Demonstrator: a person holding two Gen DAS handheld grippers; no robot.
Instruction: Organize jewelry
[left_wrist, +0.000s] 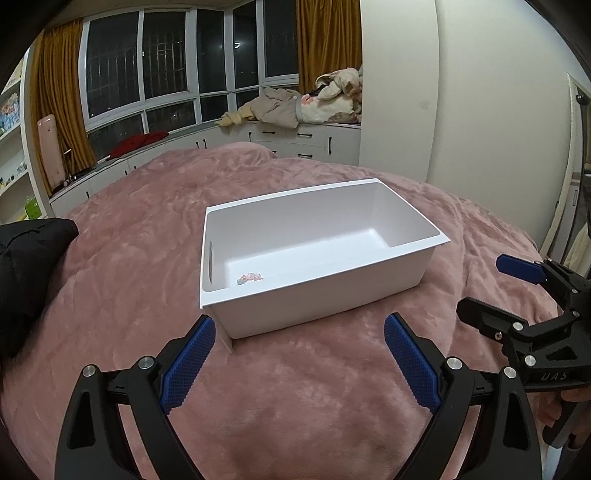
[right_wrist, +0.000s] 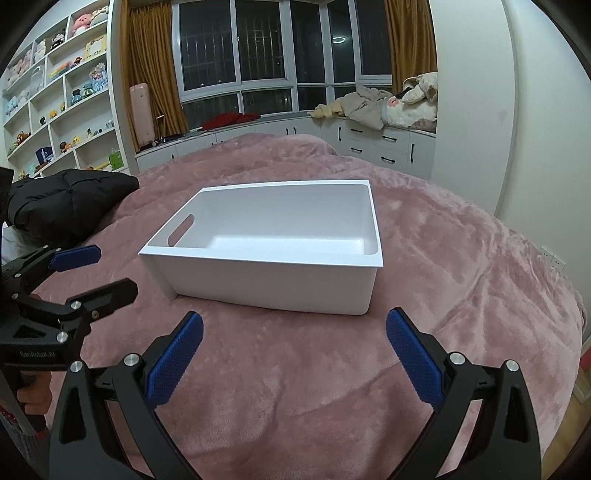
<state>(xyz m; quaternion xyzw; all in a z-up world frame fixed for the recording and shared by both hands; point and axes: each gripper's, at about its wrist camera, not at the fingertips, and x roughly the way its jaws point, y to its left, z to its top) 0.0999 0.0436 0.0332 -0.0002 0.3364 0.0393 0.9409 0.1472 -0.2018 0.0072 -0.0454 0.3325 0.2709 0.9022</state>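
Jewelry (left_wrist: 250, 277), a small pinkish tangle, lay inside the white bin (left_wrist: 406, 218) on the bed (left_wrist: 147, 221). It looked light, delicate, best pinched gently. Left tool (left_wrist: 299, 358) and right tool (right_wrist: 294, 354) gaped wide, empty.

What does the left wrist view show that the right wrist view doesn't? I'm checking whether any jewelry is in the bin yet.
Only the left wrist view shows a small pink jewelry piece on the bin floor near the handle-slot end. Only the right wrist view shows the toy shelves; there the near wall hides that floor corner. Both show the white bin on the pink blanket, and the left gripper and right gripper open, holding nothing.
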